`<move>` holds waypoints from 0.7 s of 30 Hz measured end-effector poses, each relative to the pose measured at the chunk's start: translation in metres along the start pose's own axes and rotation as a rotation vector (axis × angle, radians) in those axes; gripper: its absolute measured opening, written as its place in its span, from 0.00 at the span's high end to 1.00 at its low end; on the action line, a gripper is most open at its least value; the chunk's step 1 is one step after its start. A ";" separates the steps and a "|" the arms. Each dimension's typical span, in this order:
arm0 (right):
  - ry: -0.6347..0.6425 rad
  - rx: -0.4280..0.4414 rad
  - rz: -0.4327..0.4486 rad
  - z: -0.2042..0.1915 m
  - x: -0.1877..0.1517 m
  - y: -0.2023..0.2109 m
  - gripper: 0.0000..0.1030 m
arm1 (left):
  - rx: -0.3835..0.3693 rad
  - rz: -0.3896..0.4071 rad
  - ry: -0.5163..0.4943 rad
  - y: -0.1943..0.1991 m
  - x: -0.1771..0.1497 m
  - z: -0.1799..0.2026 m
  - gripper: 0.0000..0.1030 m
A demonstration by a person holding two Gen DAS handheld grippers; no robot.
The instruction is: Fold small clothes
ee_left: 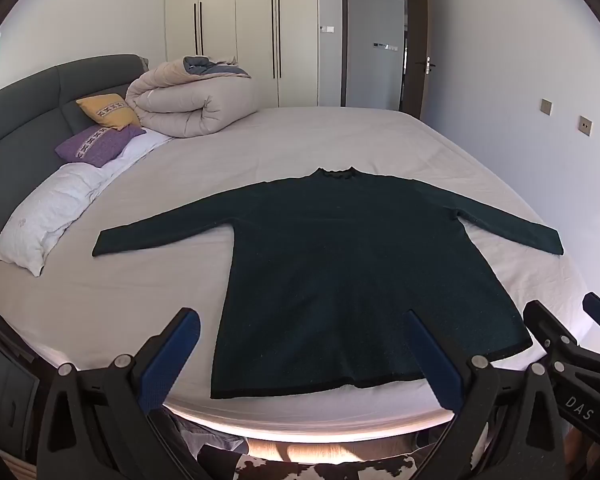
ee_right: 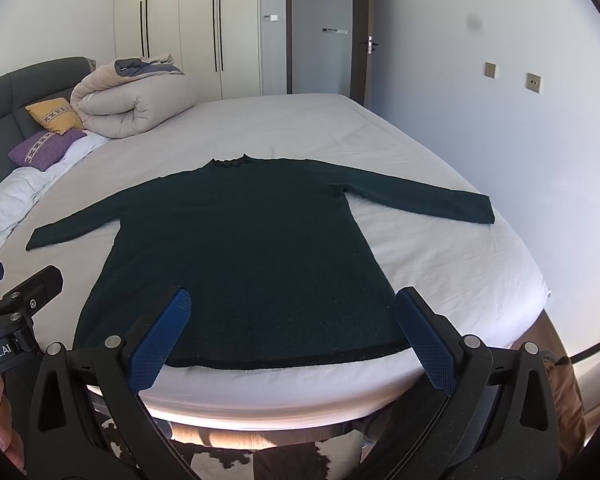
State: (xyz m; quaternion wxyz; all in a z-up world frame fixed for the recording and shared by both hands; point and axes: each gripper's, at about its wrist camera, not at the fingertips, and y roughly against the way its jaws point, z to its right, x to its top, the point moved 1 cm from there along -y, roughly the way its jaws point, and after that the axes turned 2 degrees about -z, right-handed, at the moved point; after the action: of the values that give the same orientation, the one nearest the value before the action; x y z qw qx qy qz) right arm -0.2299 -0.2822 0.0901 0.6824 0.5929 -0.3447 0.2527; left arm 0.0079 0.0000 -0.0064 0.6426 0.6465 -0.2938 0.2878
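We hold 2 grippers over the near edge of the bed (ee_left: 340,136), and a dark green sweater (ee_left: 340,264) lies flat on the sheet in front of us. Its neck points away from us and its bottom hem lies close to the near edge of the bed. Both sleeves stick out to the sides, 1 to the left (ee_left: 160,228) and 1 to the right (ee_left: 512,220). No part of the sweater is folded over yet, so we think the folding has not begun. The sleeves and the body all need to be folded. Our left gripper (ee_left: 304,356) is spread wide and holds nothing. Our right gripper (ee_right: 292,336) is spread wide too, and it is empty. Both hang above the hem and do not seem to touch the cloth. At the head of the bed sit a rolled blanket (ee_left: 192,104), a yellow pillow (ee_left: 108,110), a purple pillow (ee_left: 98,144) and a white pillow (ee_left: 48,216), well apart from the sweater. We think a sleeve is a good place to start.
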 end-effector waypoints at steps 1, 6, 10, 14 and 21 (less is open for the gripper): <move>0.000 -0.001 0.001 0.000 0.000 0.000 0.00 | 0.000 0.001 0.000 0.000 0.000 0.000 0.00; 0.000 -0.001 0.000 0.000 0.000 0.000 0.00 | -0.006 0.000 0.004 0.000 0.000 0.000 0.00; 0.001 -0.002 -0.001 0.000 0.000 0.000 0.00 | -0.004 0.001 0.001 0.000 0.000 0.000 0.00; 0.001 -0.002 -0.001 0.000 0.000 -0.001 0.00 | -0.004 0.000 0.001 0.000 0.000 0.000 0.00; 0.001 -0.001 -0.002 0.000 0.000 -0.001 0.00 | -0.005 -0.001 0.001 0.000 0.000 0.000 0.00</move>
State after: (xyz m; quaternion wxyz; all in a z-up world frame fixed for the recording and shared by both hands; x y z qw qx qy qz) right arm -0.2294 -0.2824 0.0892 0.6830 0.5929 -0.3440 0.2522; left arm 0.0078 0.0000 -0.0064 0.6445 0.6449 -0.2937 0.2872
